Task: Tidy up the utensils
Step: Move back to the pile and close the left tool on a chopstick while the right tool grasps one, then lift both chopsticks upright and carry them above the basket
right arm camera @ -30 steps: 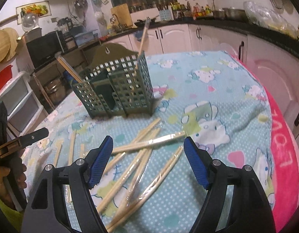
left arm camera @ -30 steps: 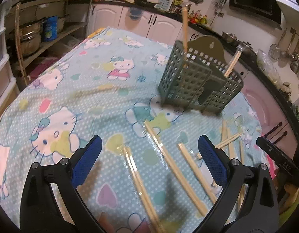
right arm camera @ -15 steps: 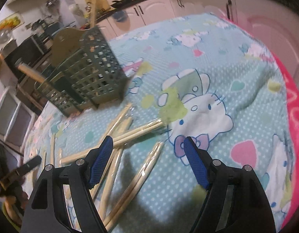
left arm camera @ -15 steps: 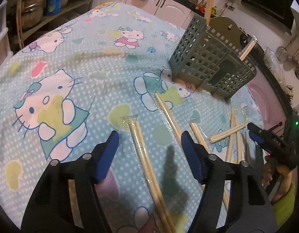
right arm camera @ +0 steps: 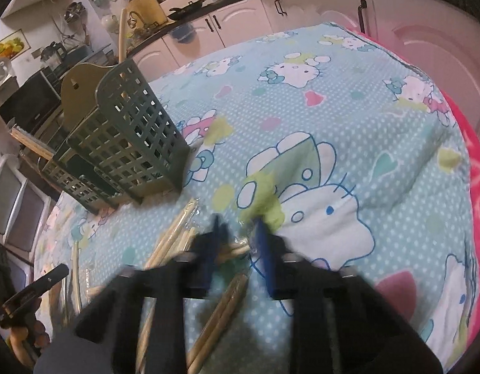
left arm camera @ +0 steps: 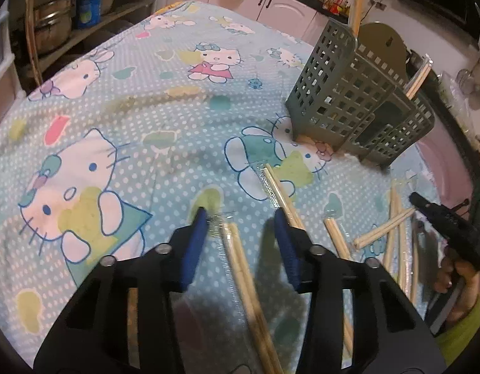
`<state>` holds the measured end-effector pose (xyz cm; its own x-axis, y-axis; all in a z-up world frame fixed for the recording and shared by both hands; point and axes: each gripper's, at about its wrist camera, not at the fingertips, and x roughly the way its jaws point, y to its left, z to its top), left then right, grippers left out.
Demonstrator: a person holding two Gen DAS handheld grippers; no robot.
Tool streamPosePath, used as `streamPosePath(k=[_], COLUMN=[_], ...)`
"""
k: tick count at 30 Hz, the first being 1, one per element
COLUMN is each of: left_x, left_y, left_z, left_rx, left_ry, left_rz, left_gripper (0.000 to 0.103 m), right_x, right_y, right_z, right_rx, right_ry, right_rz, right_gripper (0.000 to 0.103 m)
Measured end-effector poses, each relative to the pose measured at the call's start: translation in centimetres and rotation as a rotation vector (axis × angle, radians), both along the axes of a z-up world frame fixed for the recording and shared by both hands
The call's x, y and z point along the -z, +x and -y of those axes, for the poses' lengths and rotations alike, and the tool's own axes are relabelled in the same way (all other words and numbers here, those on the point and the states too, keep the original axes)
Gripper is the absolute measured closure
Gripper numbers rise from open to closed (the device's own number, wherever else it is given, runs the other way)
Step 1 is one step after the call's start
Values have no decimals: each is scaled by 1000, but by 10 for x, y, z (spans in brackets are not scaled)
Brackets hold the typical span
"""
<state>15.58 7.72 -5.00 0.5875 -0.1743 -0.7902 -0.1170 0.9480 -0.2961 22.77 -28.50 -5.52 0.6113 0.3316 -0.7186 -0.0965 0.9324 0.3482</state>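
The wrapped chopsticks (left arm camera: 243, 268) are scattered flat on the Hello Kitty tablecloth (left arm camera: 140, 118), in front of the green lattice holder (left arm camera: 342, 99) (which already has a few sticks poking out the top). Each pair is light and stiff, but that clear plastic sleeve looks slippery and crinkly, so I'd pinch near an end, squeezing across both sticks rather than the loose wrapper tail. The left gripper (left arm camera: 240, 222) is about half open, low over the cloth, straddling the tip of one pair without holding anything. The right gripper (right arm camera: 238, 233) is blurry, with its jaws narrowed close around the end of another pair (right arm camera: 236, 251); whether it's actually clamped, I can't tell. More pairs lie just beside it (right arm camera: 174, 237), nearer the holder.
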Motion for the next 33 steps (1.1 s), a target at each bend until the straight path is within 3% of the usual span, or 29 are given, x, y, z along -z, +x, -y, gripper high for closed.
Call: streamPosePath(k=[3,8,20,33], left_x=[0,-5,-78,-158], left_y=[1,-1,-10,-2], left_z=[-1,-2,18,51], left_rx=[-5,8,107,189], left_ry=[39,41,-31,-56], left_rz=[1,18,192,368], left_gripper=[92,99,101,101], right_x=[-7,-27,-98,-160], right_y=[-5,-18,-50,-82], right_z=[-2,-5,-15,-35], right_rx=[-9,-28,-118,-223], right_ry=[-7,1,39,-10], right_rz=[31,98,272,424], right_gripper=[95,96,97,97])
